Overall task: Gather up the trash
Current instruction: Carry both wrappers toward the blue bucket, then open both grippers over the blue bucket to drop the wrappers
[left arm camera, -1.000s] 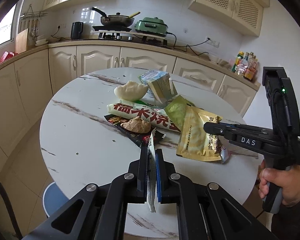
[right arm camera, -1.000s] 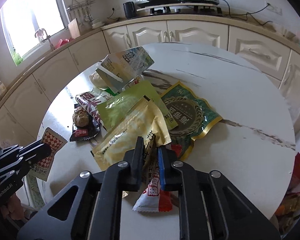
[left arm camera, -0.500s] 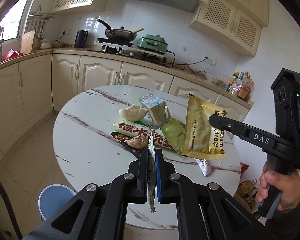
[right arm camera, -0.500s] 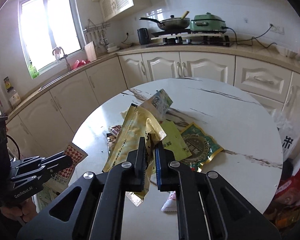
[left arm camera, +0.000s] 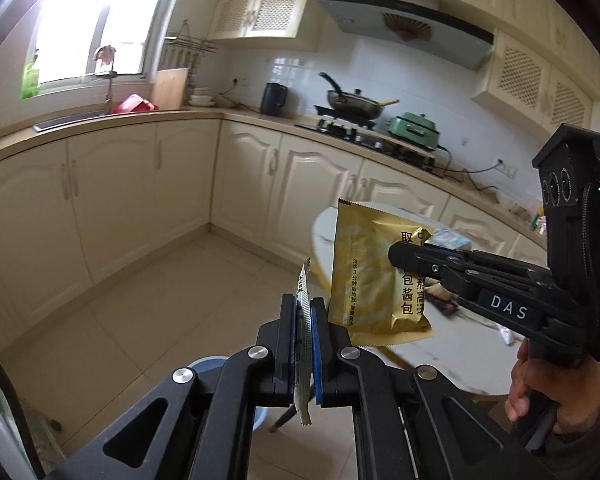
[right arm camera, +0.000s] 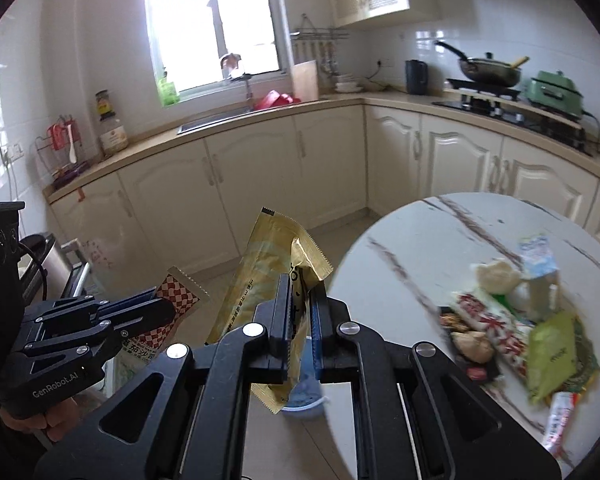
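Note:
My left gripper (left arm camera: pixel 305 308) is shut on a thin red-checked sachet (left arm camera: pixel 303 336), seen edge-on; it also shows in the right wrist view (right arm camera: pixel 180 296). My right gripper (right arm camera: pixel 302 292) is shut on a gold sauce packet (right arm camera: pixel 260 272), which hangs beside the left gripper in the left wrist view (left arm camera: pixel 372 276). Both grippers are held in the air left of the round marble table (right arm camera: pixel 420 240), above the tiled floor. A blue bin (right arm camera: pixel 306 400) sits on the floor below them, mostly hidden by the grippers.
Several wrappers, a white bun (right arm camera: pixel 496 276) and a carton (right arm camera: pixel 538 256) lie on the table's right part. Cream cabinets (left arm camera: pixel 120 200) run along the walls. A steel pedal bin (right arm camera: pixel 52 252) stands at the far left.
Both grippers have swung left, away from the table, carrying their packets. The views now face the cabinets and floor instead of the tabletop.

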A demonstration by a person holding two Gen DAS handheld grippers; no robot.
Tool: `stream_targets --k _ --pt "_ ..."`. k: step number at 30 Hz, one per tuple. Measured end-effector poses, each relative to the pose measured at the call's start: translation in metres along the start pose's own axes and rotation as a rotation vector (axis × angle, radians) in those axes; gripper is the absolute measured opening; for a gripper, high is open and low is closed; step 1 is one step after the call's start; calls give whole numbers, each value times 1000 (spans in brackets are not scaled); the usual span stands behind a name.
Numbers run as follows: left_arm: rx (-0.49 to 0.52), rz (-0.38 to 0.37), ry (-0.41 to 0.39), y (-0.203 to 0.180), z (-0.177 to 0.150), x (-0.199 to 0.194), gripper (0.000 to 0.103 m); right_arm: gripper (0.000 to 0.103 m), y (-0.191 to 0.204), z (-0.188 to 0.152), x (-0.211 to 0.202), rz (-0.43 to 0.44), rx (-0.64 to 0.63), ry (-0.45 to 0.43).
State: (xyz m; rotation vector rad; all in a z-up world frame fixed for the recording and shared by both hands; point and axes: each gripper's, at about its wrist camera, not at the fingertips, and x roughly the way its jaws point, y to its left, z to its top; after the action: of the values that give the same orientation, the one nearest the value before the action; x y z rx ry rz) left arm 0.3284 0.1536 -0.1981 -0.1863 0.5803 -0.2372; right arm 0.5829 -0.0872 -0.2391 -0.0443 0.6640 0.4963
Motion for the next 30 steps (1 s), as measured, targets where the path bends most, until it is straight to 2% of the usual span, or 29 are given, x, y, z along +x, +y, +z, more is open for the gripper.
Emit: stream_targets --k 5,9,14,17,21,23,25,30 --pt "-73 90 70 67 -14 18 3 9 56 -13 90 66 -74 113" --pt "-118 98 175 98 -30 69 3 9 73 -40 172 58 -112 239" --pt "-187 62 352 133 -57 166 3 9 53 -86 269 2 -97 408" --pt "-217 37 441 151 -72 227 3 9 33 -108 313 -20 -68 478" --pt "-234 11 508 169 -75 290 3 10 5 -135 368 -52 -46 553" --pt "-231 22 524 176 -77 313 2 11 -5 -145 387 -60 -32 585" --pt "-234 27 558 181 -78 335 3 17 -14 -153 403 -65 -3 606" --pt "-265 62 615 191 -88 368 11 26 -37 -161 413 -76 36 614"
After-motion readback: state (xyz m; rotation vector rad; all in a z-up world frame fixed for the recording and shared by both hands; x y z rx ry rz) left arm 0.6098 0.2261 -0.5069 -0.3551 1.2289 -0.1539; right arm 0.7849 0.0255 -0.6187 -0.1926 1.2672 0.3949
